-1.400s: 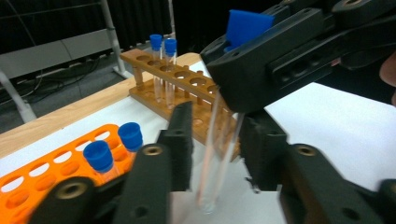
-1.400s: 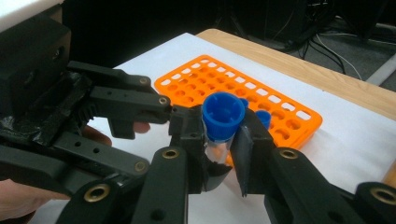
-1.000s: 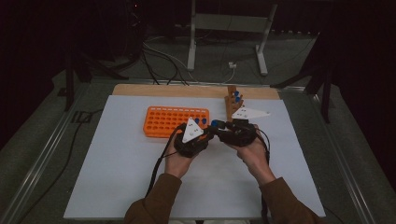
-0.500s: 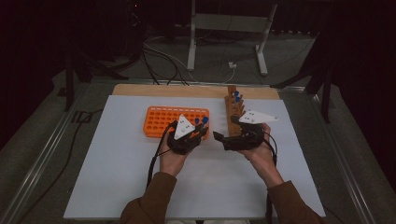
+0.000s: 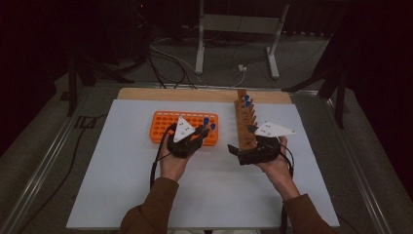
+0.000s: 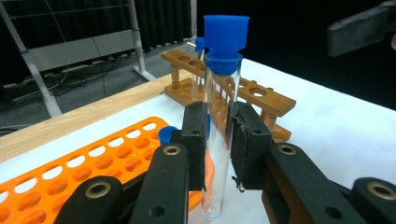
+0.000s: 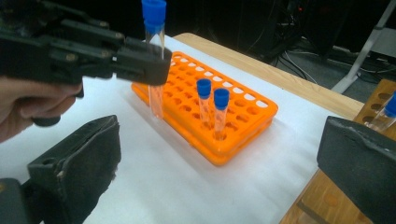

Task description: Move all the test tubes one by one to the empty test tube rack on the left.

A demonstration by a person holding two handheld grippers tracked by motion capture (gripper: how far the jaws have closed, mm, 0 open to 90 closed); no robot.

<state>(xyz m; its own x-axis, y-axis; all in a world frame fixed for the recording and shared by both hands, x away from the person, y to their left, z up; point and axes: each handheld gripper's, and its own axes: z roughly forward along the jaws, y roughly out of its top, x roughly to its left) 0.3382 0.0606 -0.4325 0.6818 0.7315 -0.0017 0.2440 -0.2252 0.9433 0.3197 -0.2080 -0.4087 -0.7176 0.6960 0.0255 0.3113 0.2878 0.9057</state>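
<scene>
High view: a person sits at a table covered with a white sheet (image 5: 146,195), forearms entering from the bottom. The left gripper (image 5: 202,132) is at the near edge of an orange tube rack (image 5: 165,127), left of centre. The right gripper (image 5: 238,151) is just beside the near end of a wooden rack (image 5: 242,124), which runs away from the person and carries blue-capped tubes at its far end. The two hands are apart, each by its own rack.

Left gripper view: the jaws are clenched on a clear test tube (image 6: 219,140) with a blue cap. The pads press its glass at mid-height, so the tube stands upright, cap well above the jaws and rounded bottom below them, over the white sheet beside the orange rack. This grip leaves the bottom free, probably so it can be lowered into a hole. The wooden rack stands behind.

Right gripper view: the jaws have just been opening and now stand wide, with nothing between them. Beyond them the left gripper holds the capped tube upright at the orange rack's near side. Two capped tubes (image 7: 212,112) already stand in holes near the rack's corner. It looks as if the tube is being moved from the wooden rack to the orange one.
</scene>
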